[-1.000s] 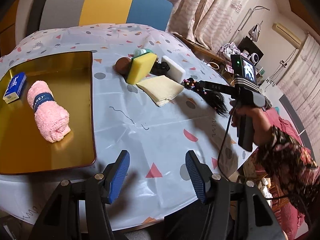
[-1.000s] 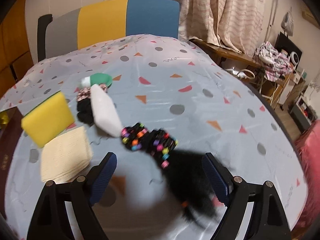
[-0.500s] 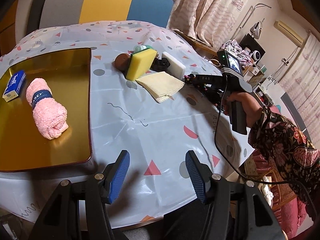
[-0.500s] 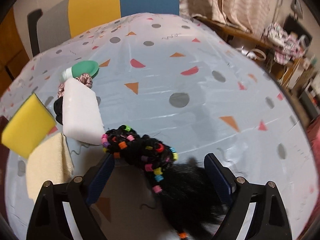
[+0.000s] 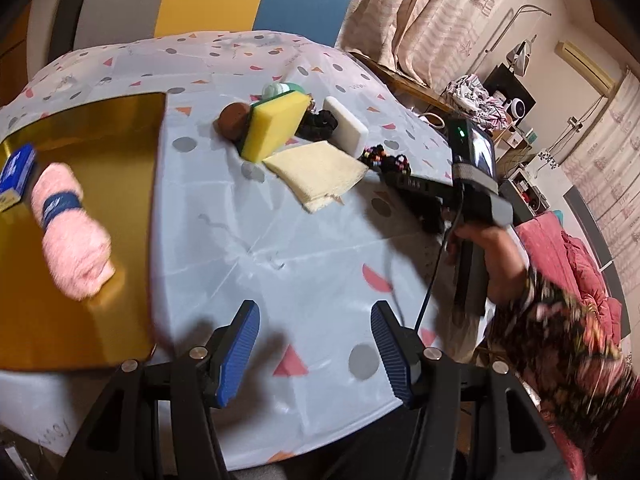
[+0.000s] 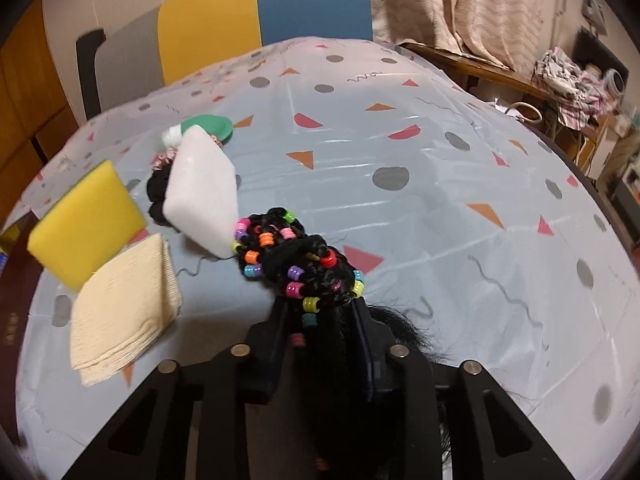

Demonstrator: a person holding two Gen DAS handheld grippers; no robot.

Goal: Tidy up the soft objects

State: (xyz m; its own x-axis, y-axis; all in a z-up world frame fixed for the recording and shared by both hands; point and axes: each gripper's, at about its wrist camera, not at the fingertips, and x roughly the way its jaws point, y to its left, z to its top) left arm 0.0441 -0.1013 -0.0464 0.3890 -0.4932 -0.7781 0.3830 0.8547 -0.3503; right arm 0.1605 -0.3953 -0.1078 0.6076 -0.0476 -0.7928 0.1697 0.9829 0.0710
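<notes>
My right gripper (image 6: 320, 312) is shut on a black hairpiece with coloured beads (image 6: 296, 260), which lies on the tablecloth beside a white sponge block (image 6: 200, 184). In the left wrist view the hairpiece (image 5: 386, 160) shows at the right gripper's tip. A yellow sponge (image 6: 84, 224), a cream folded cloth (image 6: 124, 304) and a black scrunchie (image 6: 154, 196) lie to its left. My left gripper (image 5: 316, 344) is open and empty above the table's near edge. A rolled pink towel (image 5: 70, 232) lies in the gold tray (image 5: 100, 152).
A blue box (image 5: 16, 172) sits in the tray's left part. A brown round object (image 5: 232, 122) and a green and white item (image 6: 206, 130) lie behind the sponges. A chair (image 6: 240, 28) stands at the far side. The table edge is close on the right.
The right gripper moved forward over the hairpiece and closed on it. The left gripper shifted slightly; its jaws stayed open.
</notes>
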